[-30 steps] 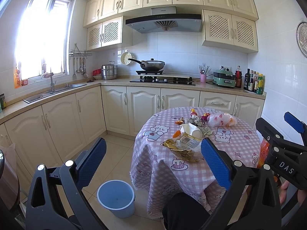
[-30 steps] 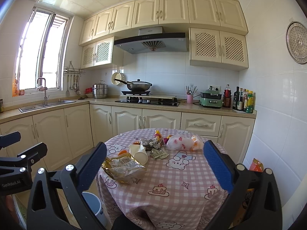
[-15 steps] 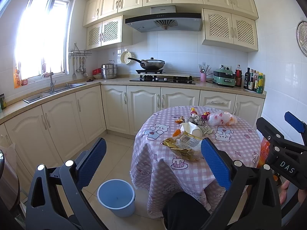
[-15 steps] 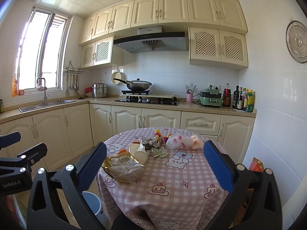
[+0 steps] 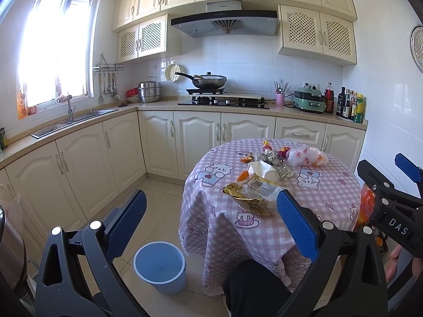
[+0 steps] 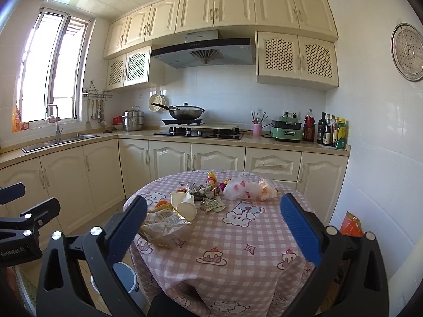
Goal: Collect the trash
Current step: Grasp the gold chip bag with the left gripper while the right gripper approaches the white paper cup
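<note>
We hold a hand-held gripper in each hand, and both are up in the air with nothing in them. The left hand-held gripper (image 5: pixel 211 212) has its blue fingers (image 5: pixel 129 219) wide apart. The right hand-held gripper (image 6: pixel 212 223) has its fingers wide apart too.

The trash lies on the round surface (image 6: pixel 238 240) with the pink checked cloth, ahead of both grippers and not touching them. The crinkly gold snack bag (image 5: pixel 253 194) is the nearest piece, at the front left edge of the cloth. Just behind it a white paper cup (image 6: pixel 185 204) lies on its side. Past the cup we see small crumpled wrappers (image 6: pixel 211 203) and a white plastic bag (image 6: pixel 243 189).

A blue bucket (image 5: pixel 160 265) stands on the floor, left of the surface and below the left gripper.
</note>
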